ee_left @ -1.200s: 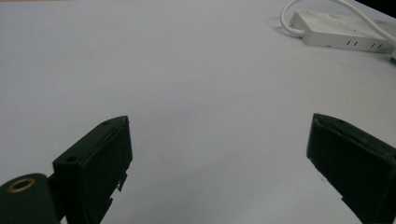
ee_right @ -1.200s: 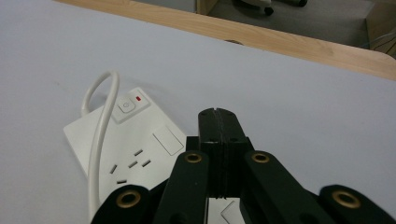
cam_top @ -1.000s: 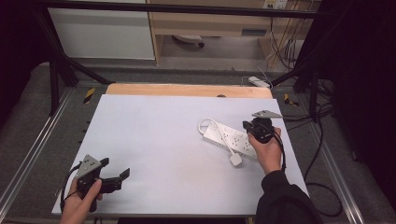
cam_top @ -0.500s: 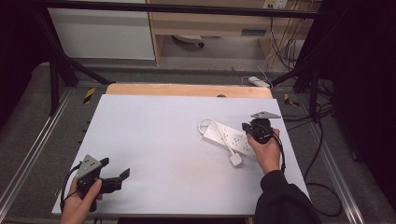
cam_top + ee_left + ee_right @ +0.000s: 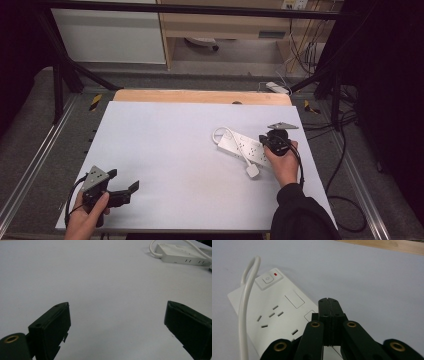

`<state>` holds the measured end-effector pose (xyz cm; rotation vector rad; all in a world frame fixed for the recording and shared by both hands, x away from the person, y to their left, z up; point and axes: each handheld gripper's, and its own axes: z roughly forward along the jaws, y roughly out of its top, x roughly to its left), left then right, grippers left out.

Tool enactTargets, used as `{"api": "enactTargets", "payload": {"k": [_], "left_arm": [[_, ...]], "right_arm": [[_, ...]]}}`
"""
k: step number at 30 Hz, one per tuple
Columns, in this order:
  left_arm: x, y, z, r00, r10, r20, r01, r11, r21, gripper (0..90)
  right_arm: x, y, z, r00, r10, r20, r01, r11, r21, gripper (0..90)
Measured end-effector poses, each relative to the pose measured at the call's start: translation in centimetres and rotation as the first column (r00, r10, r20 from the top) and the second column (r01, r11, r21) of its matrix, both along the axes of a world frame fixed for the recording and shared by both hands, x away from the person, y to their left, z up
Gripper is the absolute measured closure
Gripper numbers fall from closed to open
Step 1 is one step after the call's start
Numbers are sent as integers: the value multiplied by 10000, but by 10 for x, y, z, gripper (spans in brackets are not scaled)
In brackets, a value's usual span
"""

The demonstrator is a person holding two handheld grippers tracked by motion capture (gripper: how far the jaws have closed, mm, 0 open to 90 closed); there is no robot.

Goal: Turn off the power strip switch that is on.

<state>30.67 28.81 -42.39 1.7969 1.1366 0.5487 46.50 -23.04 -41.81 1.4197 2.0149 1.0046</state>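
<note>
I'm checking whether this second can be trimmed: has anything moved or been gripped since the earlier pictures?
Nothing visibly changed: the right gripper stays shut over the power strip, the left gripper stays open near the table's front edge.

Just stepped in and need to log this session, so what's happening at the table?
A person works at a white table with a hand-held gripper in each hand. The right gripper, jaws shut with nothing between them, is poised over a white power strip that lies flat with its cord looped alongside. In the high view its plug rests on the table beside the strip. The left gripper waits open at the table's near left corner, away from the strip.
</note>
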Motion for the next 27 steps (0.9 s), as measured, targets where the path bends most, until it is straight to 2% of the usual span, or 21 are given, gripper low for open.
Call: {"api": "enactTargets", "payload": {"k": [16,27], "left_arm": [[0,-1,0,10000,-4,-7,4,10000,38,69],[0,-1,0,10000,-14,-4,14,10000,36,69]], "right_arm": [[-2,-2,-10,9999,-110,-56,111,9996,265,900],[-2,0,-14,9999,-15,-141,18,9997,228,900]]}}
